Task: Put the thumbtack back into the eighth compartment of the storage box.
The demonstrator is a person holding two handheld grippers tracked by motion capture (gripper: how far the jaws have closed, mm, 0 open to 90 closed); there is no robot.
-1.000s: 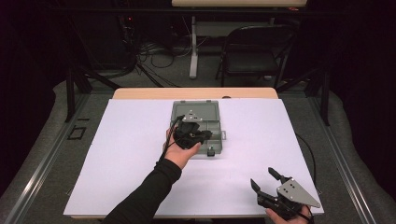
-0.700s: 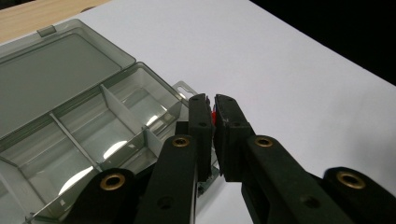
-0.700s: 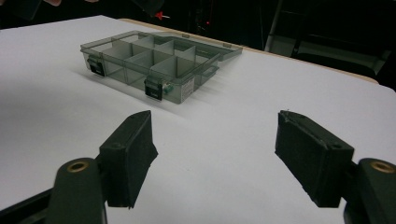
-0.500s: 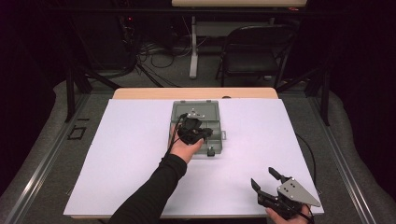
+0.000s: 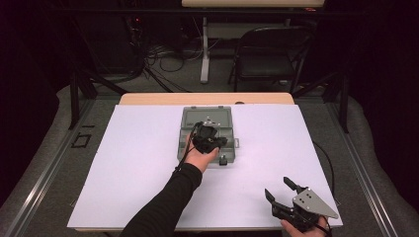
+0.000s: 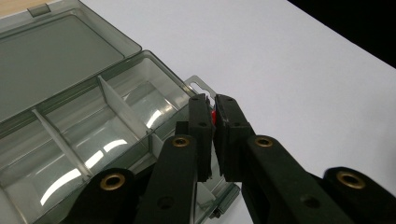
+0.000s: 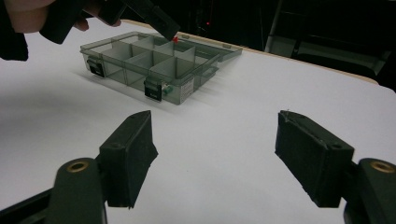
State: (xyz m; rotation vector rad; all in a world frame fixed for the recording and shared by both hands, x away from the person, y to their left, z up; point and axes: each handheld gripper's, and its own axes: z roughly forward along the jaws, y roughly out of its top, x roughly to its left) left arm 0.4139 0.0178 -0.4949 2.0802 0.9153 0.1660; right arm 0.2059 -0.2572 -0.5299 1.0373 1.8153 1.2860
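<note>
Pinching a small red piece (image 6: 213,115), the left gripper (image 5: 209,140) hovers over the open compartment box (image 5: 217,118); right gripper (image 5: 281,195) jaws spread wide near the desk's (image 5: 138,148) edge.

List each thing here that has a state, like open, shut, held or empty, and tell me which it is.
Plastic box: lid open, laid back flat; the compartments that show look empty.
Front latches: undone.
Left hand-held gripper: shut on a small red piece, above the box.
Small red piece: pinched between the jaws.
Right hand-held gripper: open, holding nothing, over the white table.
</note>
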